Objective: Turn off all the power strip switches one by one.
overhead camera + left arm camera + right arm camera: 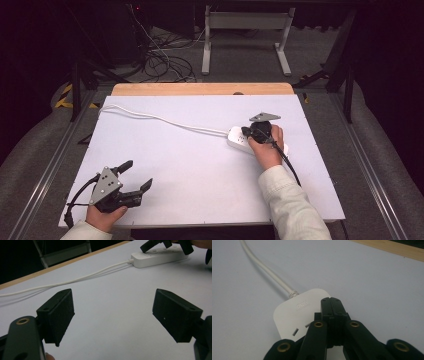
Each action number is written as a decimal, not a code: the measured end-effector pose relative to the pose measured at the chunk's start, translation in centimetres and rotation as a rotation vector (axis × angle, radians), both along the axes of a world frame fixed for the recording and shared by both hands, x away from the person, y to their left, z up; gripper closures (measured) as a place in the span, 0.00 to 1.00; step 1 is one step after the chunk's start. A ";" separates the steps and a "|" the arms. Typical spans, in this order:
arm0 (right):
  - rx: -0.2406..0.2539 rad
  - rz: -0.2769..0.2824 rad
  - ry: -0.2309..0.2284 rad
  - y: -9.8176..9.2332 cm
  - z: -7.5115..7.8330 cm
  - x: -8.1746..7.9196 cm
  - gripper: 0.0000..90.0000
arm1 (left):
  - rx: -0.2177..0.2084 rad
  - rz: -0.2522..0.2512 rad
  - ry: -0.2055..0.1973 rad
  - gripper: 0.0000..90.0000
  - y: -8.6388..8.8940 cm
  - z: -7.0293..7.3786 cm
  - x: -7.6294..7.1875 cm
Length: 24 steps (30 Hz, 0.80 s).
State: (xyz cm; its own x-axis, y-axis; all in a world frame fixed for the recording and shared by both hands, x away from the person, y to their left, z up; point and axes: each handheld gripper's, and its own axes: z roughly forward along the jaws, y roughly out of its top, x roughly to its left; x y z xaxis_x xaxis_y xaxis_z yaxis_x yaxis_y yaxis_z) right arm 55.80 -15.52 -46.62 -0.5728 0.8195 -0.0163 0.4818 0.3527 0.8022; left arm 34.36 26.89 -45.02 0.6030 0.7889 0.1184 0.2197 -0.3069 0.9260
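While two claws work, one power strip, one cord

One marking can be made out: a pale grey brand word pressed or printed into the top face of the white power strip, near the end where its cable enters, seen in the right gripper view. It looks like four lowercase letters, possibly "deli", but the print is faint and blurred, so the reading is uncertain. In the high view and the left gripper view the strip is too small for any lettering to be read. On the floor at the left of the high view lies a patch of yellow-and-black hazard striping, a warning mark without words.
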 end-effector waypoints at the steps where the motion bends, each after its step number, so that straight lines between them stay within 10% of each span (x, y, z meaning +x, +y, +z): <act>1: -0.009 0.003 -0.004 0.0 -0.1 0.0 1.00 | 0.001 -0.001 0.000 0.20 0.0 0.0 0.0; 24: -0.032 -0.022 0.011 0.5 0.0 0.0 1.00 | -0.006 -0.003 0.004 0.20 0.0 0.0 -0.1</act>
State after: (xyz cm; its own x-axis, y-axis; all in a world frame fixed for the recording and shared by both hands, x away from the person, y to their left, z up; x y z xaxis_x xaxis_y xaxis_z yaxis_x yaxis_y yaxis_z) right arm 55.76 -15.05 -46.61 -0.5551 0.8310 -0.0363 0.4981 0.3670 0.7856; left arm 34.24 26.87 -45.02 0.6055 0.7880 0.1111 0.2225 -0.3016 0.9271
